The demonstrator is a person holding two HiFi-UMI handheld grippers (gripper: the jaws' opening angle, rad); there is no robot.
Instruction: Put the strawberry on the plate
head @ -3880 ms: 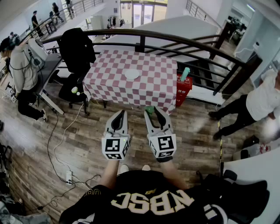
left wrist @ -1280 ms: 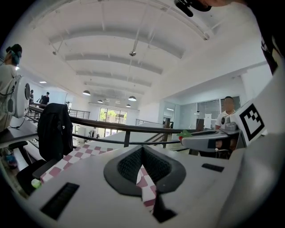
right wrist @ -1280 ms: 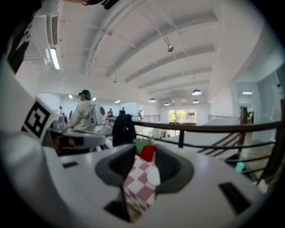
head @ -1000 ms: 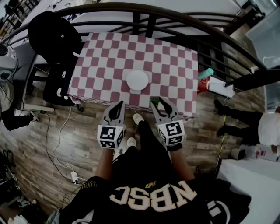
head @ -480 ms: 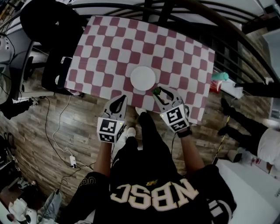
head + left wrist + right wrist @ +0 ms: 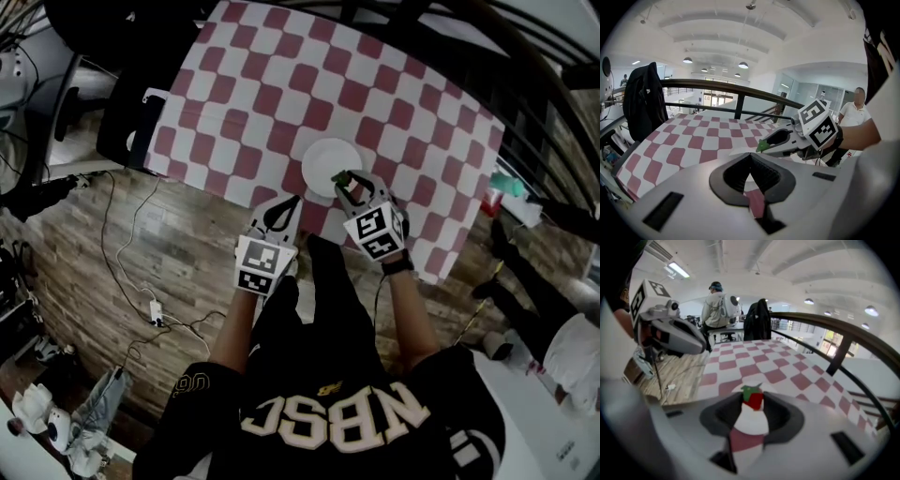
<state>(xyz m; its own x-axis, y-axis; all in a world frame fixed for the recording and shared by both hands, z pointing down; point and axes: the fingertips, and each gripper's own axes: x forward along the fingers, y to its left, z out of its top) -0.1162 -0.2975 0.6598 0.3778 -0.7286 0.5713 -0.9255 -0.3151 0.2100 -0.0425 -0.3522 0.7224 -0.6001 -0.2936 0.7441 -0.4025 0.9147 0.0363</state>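
A small red strawberry (image 6: pixel 753 399) with a green leafy cap hangs over the near rim of the round white plate (image 6: pixel 322 155) on the checked tablecloth (image 6: pixel 281 84), with the left gripper (image 6: pixel 286 202) at the table's near edge, jaws pressed together and empty, and the right gripper (image 6: pixel 344 181) reaching forward, clamped on the fruit.

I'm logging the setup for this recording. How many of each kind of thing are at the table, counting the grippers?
strawberry: 1
plate: 1
grippers: 2, the left gripper and the right gripper
checkered tablecloth: 1
Total: 5
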